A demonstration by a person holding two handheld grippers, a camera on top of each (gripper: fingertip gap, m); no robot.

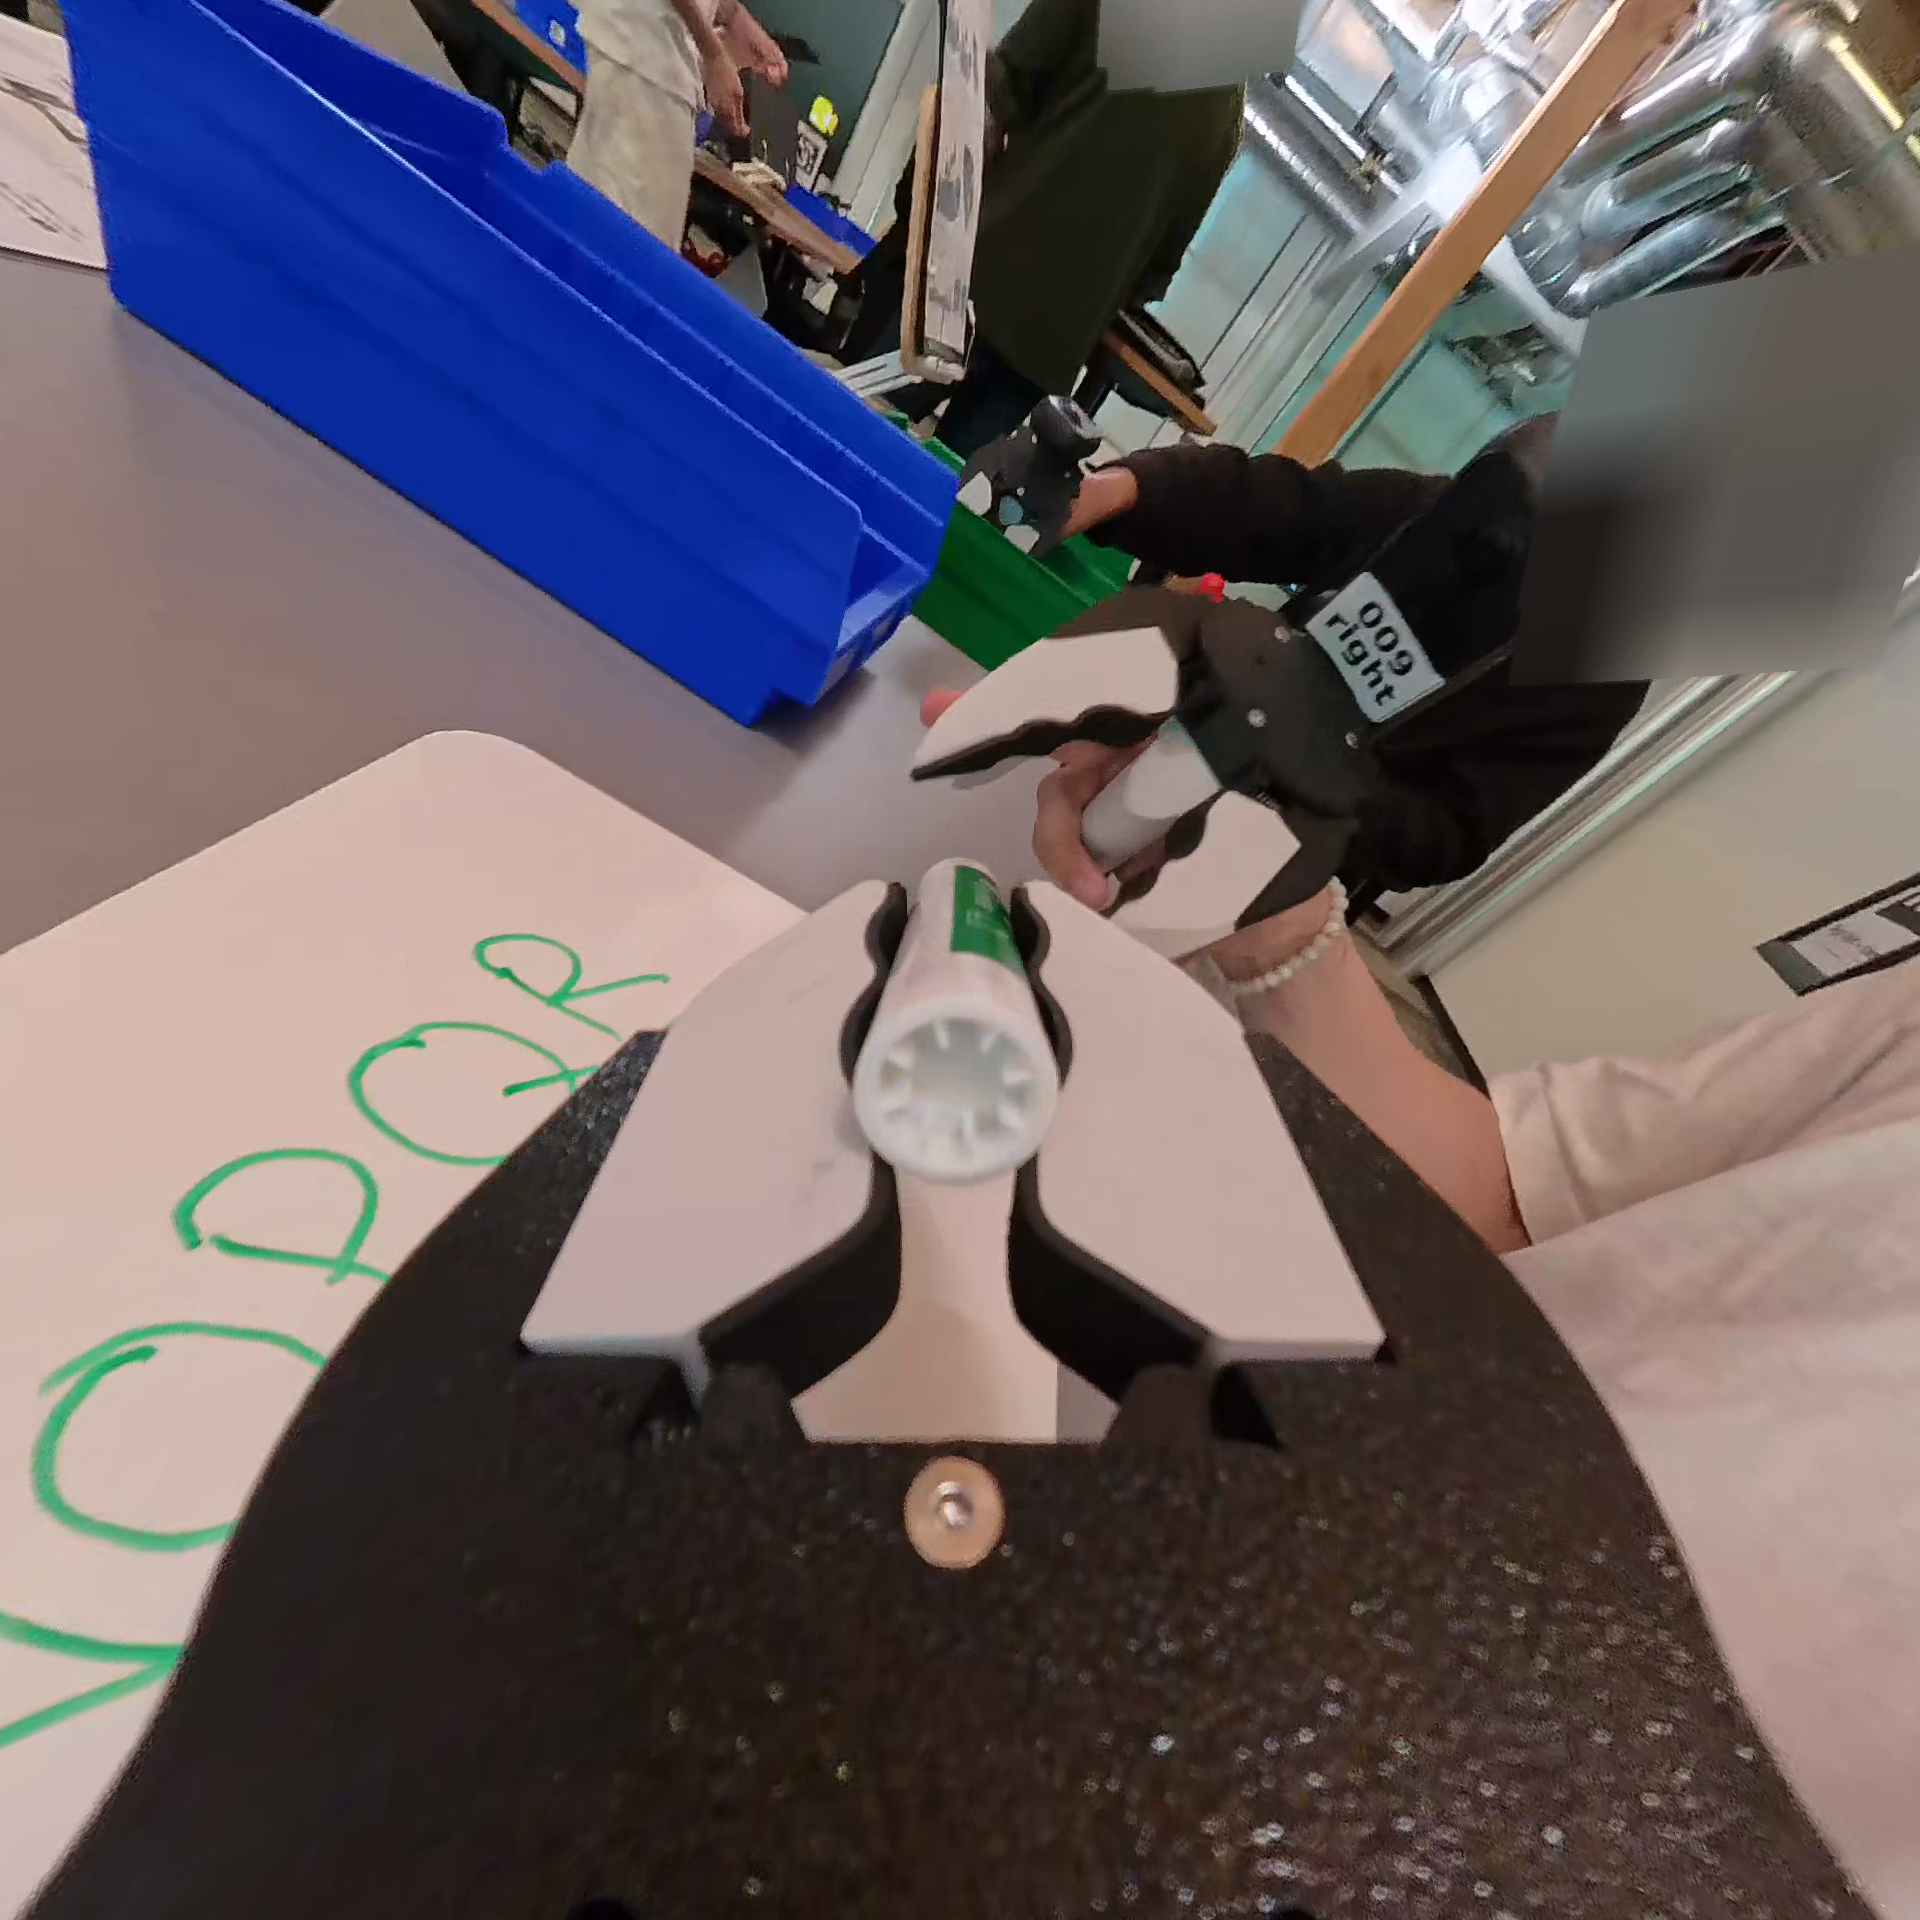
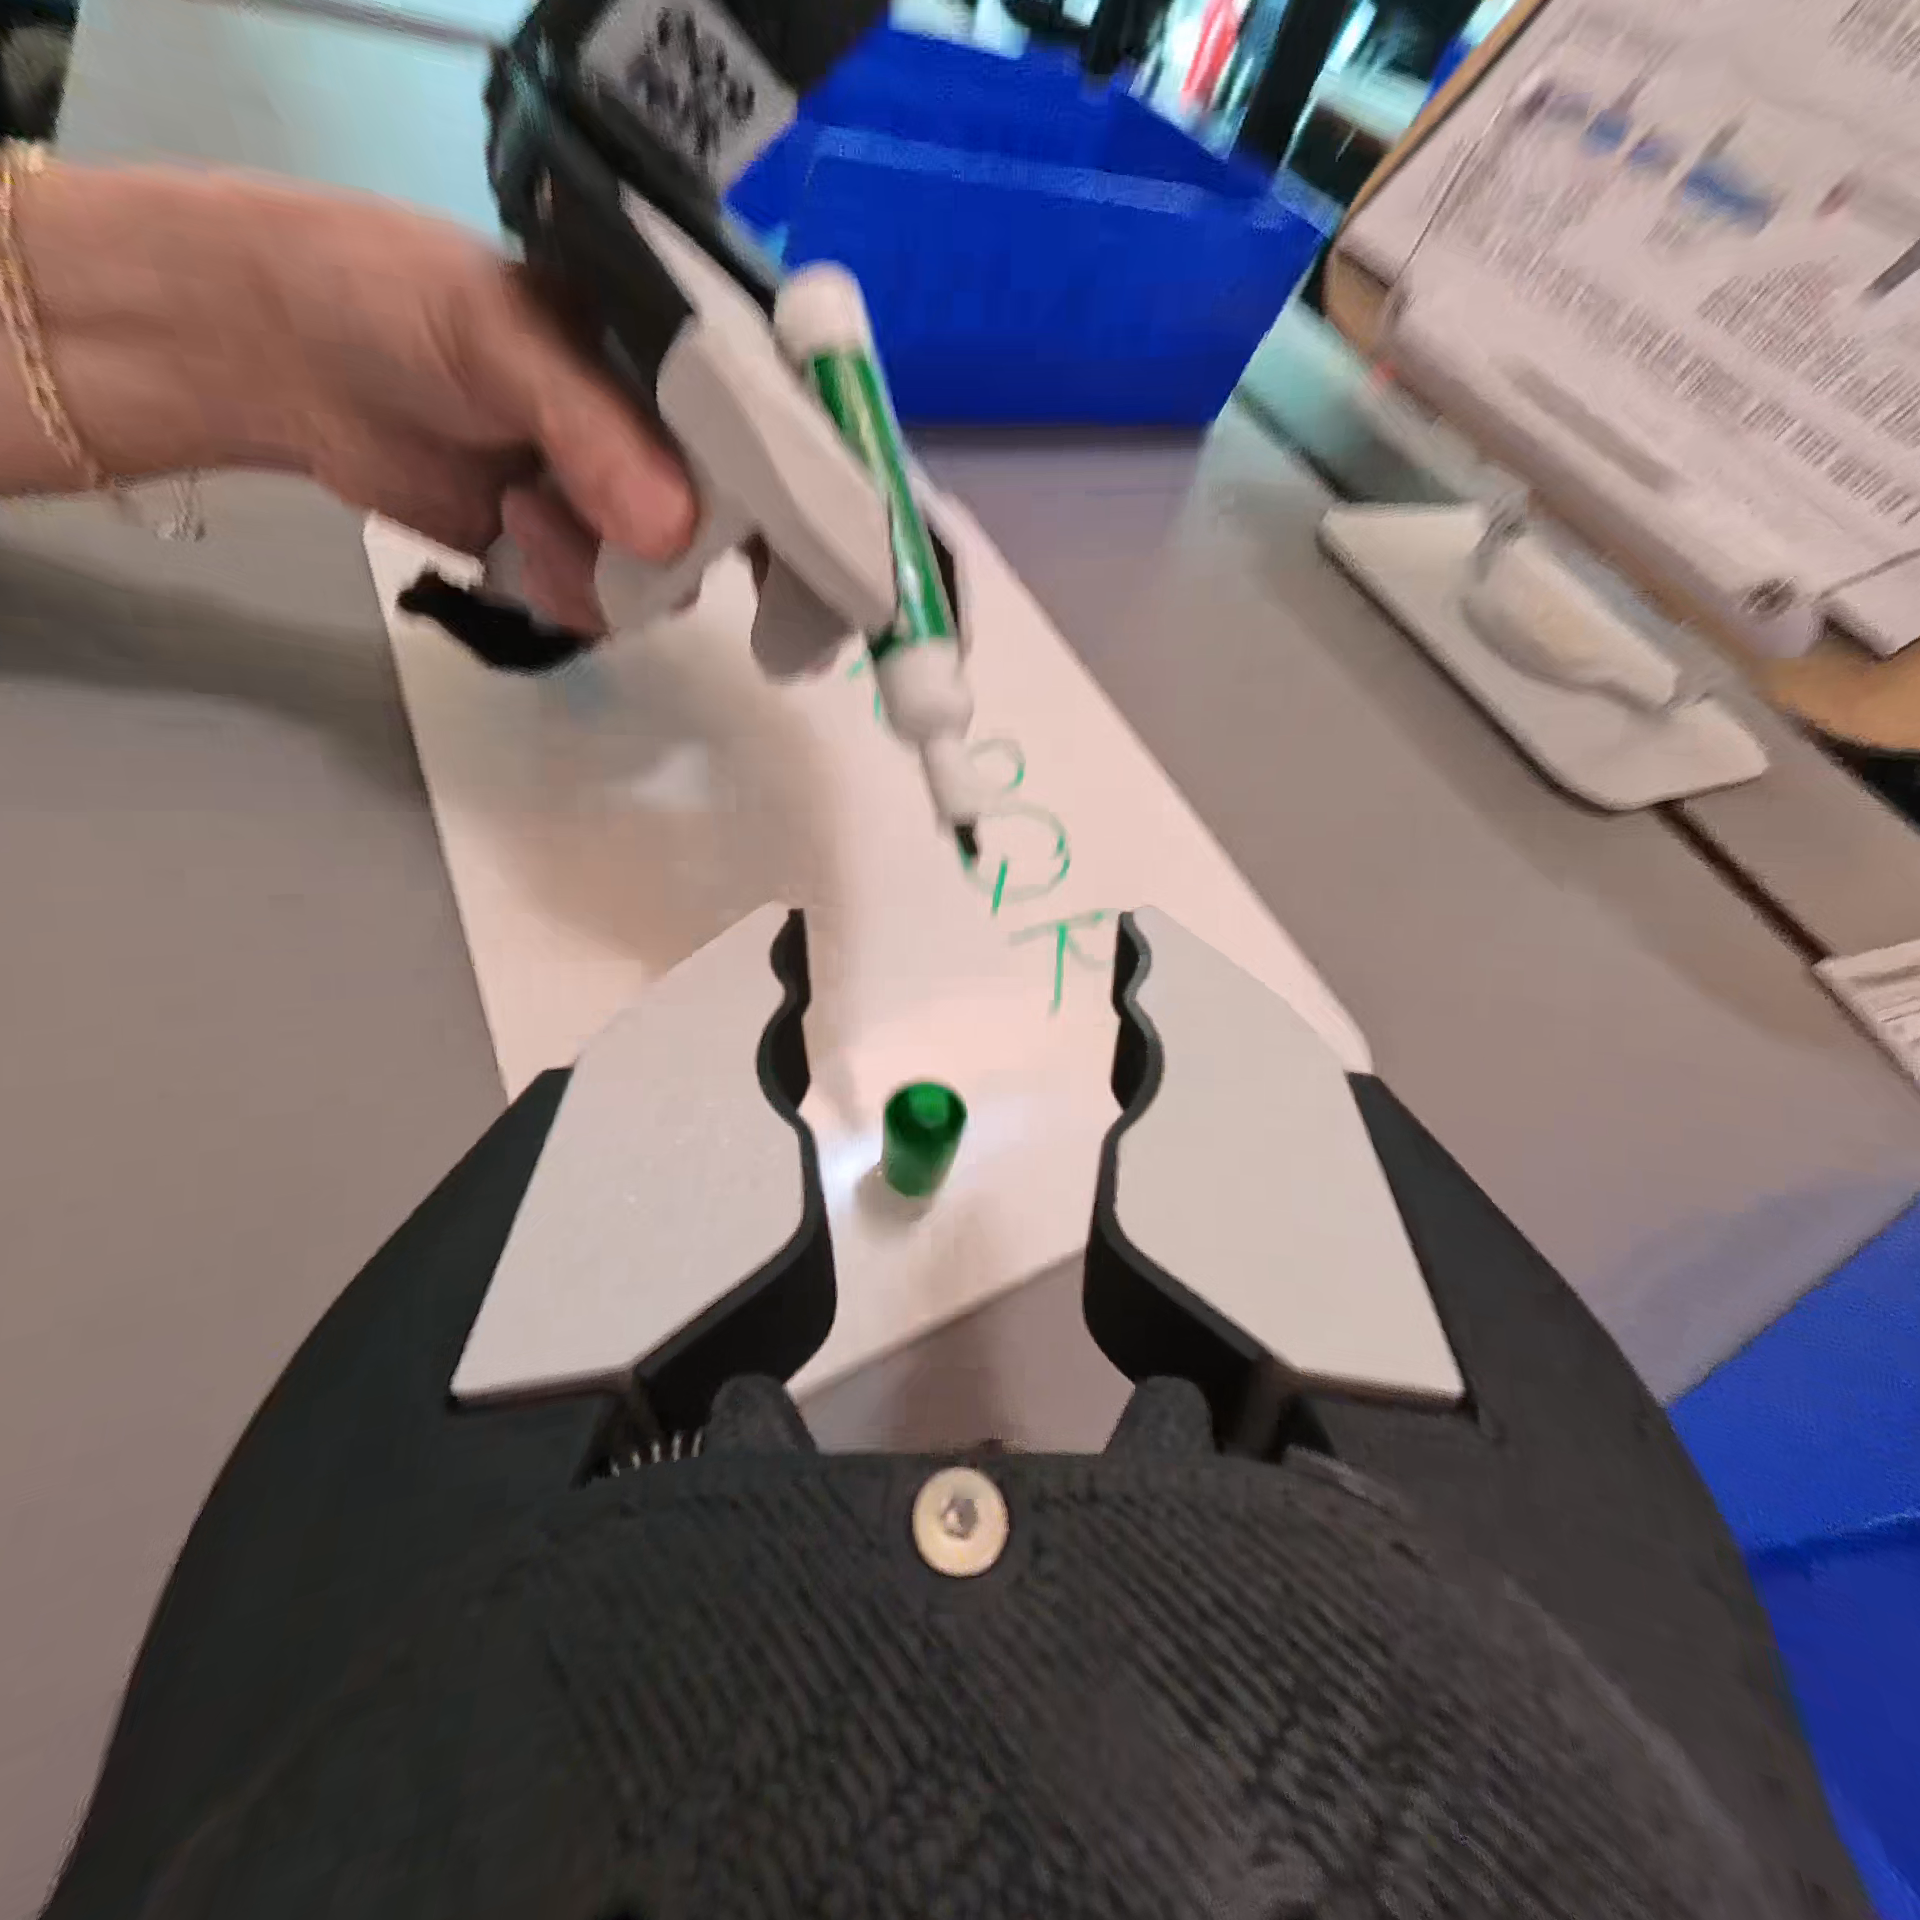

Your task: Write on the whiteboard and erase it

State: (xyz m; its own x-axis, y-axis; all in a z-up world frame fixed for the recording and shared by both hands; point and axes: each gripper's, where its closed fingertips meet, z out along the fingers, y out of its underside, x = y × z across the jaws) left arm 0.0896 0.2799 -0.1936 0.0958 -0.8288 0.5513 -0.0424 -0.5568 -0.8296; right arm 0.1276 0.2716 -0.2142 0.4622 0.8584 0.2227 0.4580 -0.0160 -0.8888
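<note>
The work surface is a grey table (image 1: 260, 540). A white whiteboard (image 2: 644, 748) lies flat on it and carries a row of green handwritten letters (image 1: 343, 1195). A blue bin (image 1: 468, 343) stands on the table beyond the whiteboard, with a green bin (image 1: 997, 592) just behind its far end. In the right wrist view, a stand holding printed paper (image 2: 1621, 312) sits on the table to the right of the whiteboard. The background is a workshop space with wooden beams, metal ducting and other people standing at benches.

The left gripper (image 1: 961, 914) is clamped on a green-and-white marker (image 1: 961, 997). The butt end of the marker faces the camera. In the right wrist view, the marker is tilted, uncapped, with its tip pointing down just above or at the green letters; contact cannot be confirmed because of blur. A hand (image 2: 416, 374) with a bracelet at the wrist holds this gripper from the left.

The right gripper (image 2: 961, 966) has its jaws spread apart and holds nothing. It hovers low over the near end of the whiteboard. A green cap (image 2: 923, 1138) stands upright on the whiteboard, visible between the two fingers but not touched by them.
</note>
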